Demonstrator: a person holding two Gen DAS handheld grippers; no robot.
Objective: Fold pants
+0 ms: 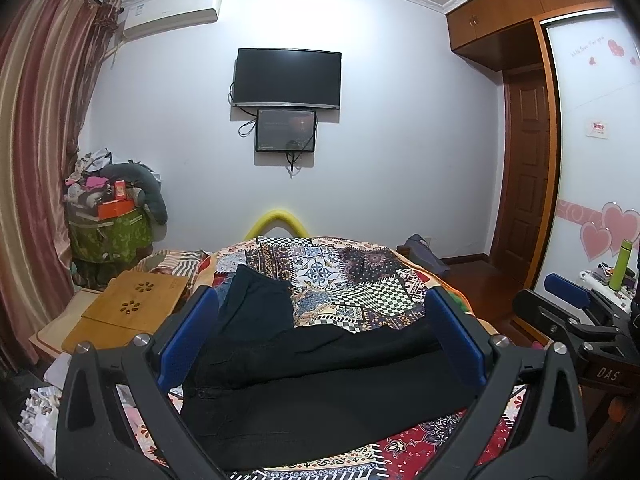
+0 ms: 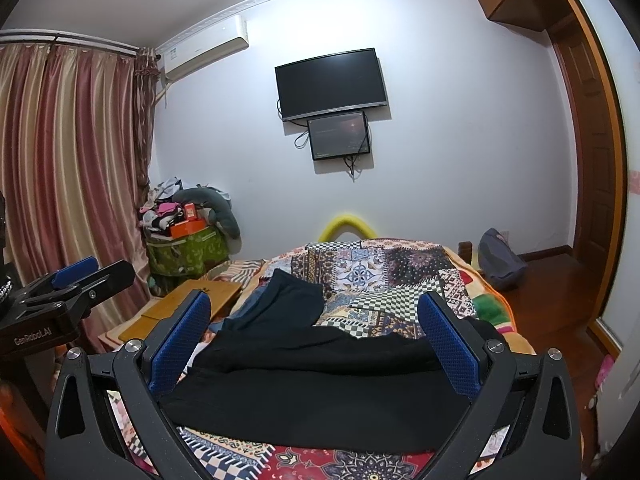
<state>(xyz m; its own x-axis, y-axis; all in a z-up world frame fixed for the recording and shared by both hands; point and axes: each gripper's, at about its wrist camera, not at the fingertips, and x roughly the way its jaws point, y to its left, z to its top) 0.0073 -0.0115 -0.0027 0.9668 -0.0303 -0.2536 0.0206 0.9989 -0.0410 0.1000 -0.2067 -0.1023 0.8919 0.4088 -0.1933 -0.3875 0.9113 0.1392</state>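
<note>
The black pants (image 1: 320, 380) are lying spread across the bed (image 1: 360, 276), flat for folding. Both the left hand-held gripper (image 1: 320, 344) and right hand-held gripper (image 2: 316, 344) are hovering above them with jaws wide apart, gripping nothing.

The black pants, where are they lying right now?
The black pants lie across the patterned bedspread, in front of both open grippers, right of the wooden tray.
</note>
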